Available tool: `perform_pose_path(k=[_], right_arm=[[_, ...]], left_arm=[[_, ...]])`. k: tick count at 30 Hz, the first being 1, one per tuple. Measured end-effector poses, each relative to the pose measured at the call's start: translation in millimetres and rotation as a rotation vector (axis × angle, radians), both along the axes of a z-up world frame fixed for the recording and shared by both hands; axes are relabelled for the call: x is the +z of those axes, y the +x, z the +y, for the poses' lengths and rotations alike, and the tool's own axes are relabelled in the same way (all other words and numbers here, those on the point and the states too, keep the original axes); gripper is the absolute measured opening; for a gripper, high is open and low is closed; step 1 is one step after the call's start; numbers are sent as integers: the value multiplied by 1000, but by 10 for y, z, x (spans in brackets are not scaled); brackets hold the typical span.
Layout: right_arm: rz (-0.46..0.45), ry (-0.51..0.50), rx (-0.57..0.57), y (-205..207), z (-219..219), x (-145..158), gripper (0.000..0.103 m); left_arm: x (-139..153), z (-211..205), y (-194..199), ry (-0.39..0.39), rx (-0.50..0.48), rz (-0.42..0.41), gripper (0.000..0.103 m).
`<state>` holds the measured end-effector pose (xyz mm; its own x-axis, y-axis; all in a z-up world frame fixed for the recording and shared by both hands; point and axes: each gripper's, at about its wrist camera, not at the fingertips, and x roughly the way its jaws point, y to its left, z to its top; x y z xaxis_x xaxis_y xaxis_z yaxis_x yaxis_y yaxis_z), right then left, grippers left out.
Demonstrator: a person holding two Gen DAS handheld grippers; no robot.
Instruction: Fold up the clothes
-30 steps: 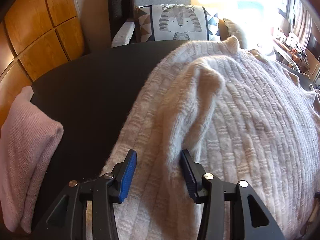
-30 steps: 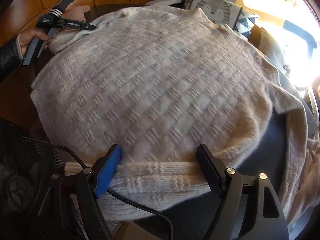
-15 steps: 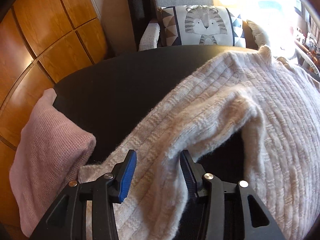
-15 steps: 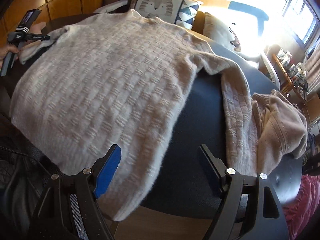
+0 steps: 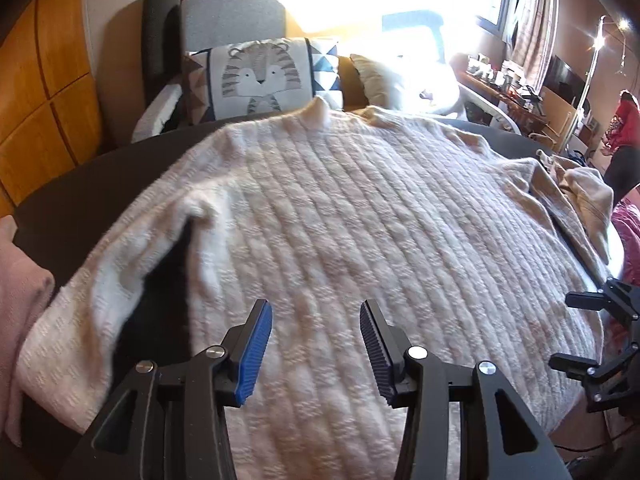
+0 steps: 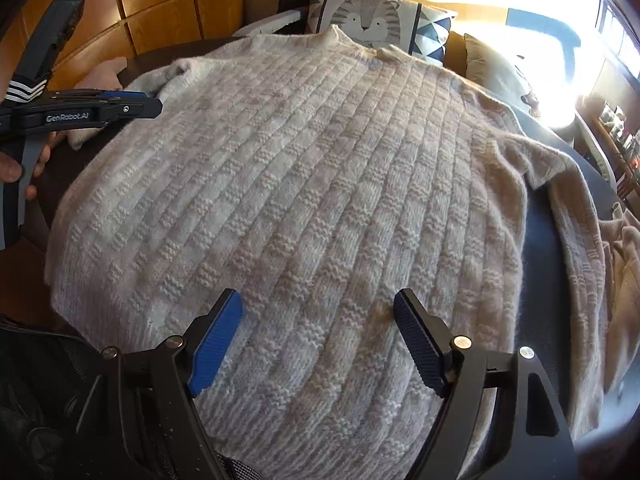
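your cream knit sweater (image 6: 304, 184) lies spread flat on the dark round table (image 5: 100, 176). your left gripper (image 5: 316, 340) and right gripper (image 6: 318, 336) both hover released above it, grasping nothing.

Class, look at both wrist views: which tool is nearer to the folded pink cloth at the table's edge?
Left. The left tool hovers over the cream sweater, with the pink cloth just beyond the sweater's near sleeve. The right tool sits at the sweater's far side.
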<state>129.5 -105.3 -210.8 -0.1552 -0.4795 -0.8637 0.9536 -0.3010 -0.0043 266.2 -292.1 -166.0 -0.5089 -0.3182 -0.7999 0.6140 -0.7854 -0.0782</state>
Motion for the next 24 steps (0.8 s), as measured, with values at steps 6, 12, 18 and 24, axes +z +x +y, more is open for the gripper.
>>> perform_pose_path(k=[6, 12, 18, 24], right_arm=[[19, -53, -55, 115, 53, -95, 97], [89, -36, -37, 287, -44, -142, 103], [31, -62, -54, 208, -31, -89, 103], [-90, -200, -183, -20, 148, 181, 103]], left_arm=[[-280, 285, -181, 50, -15, -60, 70], [-294, 176, -289, 43, 15, -58, 81], [-146, 51, -704, 1, -19, -6, 81], [-366, -213, -654, 0, 29, 13, 84]])
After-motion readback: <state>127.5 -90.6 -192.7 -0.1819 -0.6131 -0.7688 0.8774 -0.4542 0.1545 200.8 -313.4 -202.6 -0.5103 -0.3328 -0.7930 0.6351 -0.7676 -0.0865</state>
